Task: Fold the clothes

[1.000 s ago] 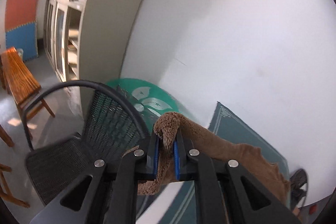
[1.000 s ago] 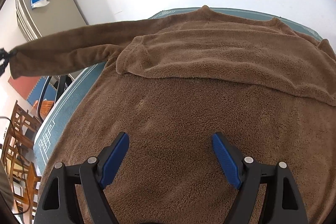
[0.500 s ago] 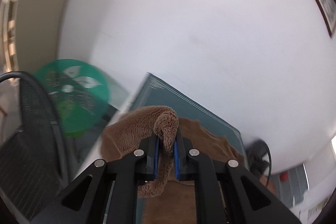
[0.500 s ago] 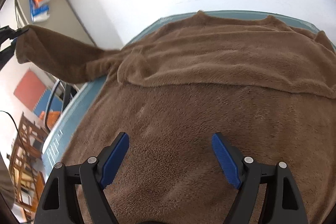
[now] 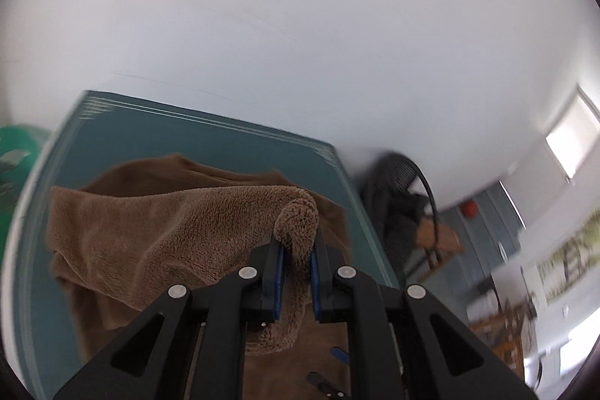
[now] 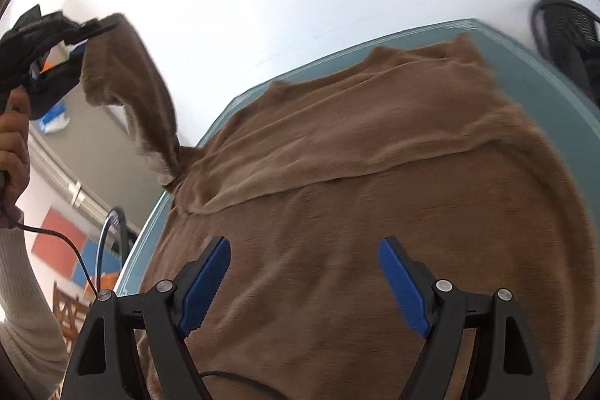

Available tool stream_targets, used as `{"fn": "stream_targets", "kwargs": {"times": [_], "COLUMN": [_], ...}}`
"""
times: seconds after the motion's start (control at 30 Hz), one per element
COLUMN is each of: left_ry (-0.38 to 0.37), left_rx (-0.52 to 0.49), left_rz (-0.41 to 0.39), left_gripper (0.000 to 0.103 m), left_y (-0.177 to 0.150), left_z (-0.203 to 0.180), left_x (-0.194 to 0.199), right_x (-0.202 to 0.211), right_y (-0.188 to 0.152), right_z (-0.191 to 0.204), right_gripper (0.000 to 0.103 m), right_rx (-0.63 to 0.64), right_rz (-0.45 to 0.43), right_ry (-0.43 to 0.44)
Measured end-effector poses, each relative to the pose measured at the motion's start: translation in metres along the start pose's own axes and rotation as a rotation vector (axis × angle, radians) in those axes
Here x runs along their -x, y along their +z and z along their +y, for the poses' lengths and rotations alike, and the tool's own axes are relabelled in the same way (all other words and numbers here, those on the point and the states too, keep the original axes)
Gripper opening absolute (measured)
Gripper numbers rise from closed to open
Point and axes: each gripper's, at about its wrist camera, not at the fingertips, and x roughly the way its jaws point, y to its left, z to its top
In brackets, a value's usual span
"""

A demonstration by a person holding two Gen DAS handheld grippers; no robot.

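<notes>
Teal table (image 6: 555, 92) first, with the fuzzy brown sweater (image 6: 375, 212) spread flat over most of it. One sleeve (image 6: 146, 92) is lifted up off the left edge. The right gripper (image 6: 303, 282) hovers over the sweater body, jaws wide, nothing in them. The left gripper (image 5: 296, 259) is clamped tight on the sleeve cuff (image 5: 298, 216).

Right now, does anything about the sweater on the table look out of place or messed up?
Nothing damaged. The only odd part is the sleeve, lifted off the table and pinched in the left tool, while the rest of the sweater lies flat.
</notes>
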Motion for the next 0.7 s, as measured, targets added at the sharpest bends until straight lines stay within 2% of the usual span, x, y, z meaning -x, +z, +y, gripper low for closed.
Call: {"fn": "stream_targets", "kwargs": {"times": [0.17,0.33,0.4,0.47,0.57,0.67,0.7], "left_ry": [-0.062,-0.07,-0.053,-0.042,-0.02,-0.019,-0.02], "left_rx": [-0.04,-0.079,-0.094,-0.094,-0.096,-0.097,-0.093], "left_rz": [0.146,0.379,0.457,0.514,0.46,0.381,0.35], "left_gripper": [0.013,0.013,0.021,0.046,0.067,0.078,0.079], "left_y": [0.001,-0.019,-0.031,-0.037,-0.038,-0.027,-0.024], "left_z": [-0.037,-0.048,-0.048,-0.044,-0.029,-0.013,-0.003], "left_x": [-0.08,-0.171,-0.194,-0.205,-0.186,-0.155,-0.142], "right_x": [0.009,0.009,0.009,0.009,0.007,0.008,0.008], "right_y": [0.004,0.007,0.009,0.009,0.013,0.021,0.026], "right_z": [-0.026,-0.039,-0.04,-0.04,-0.038,-0.038,-0.039], "right_gripper": [0.083,0.083,0.083,0.083,0.083,0.083,0.083], "right_rx": [-0.048,-0.054,-0.042,-0.023,0.01,0.022,0.024], "right_rz": [-0.023,-0.007,0.0,0.011,0.037,0.06,0.064], "right_ry": [-0.046,-0.055,-0.063,-0.072,-0.075,-0.058,-0.055]}}
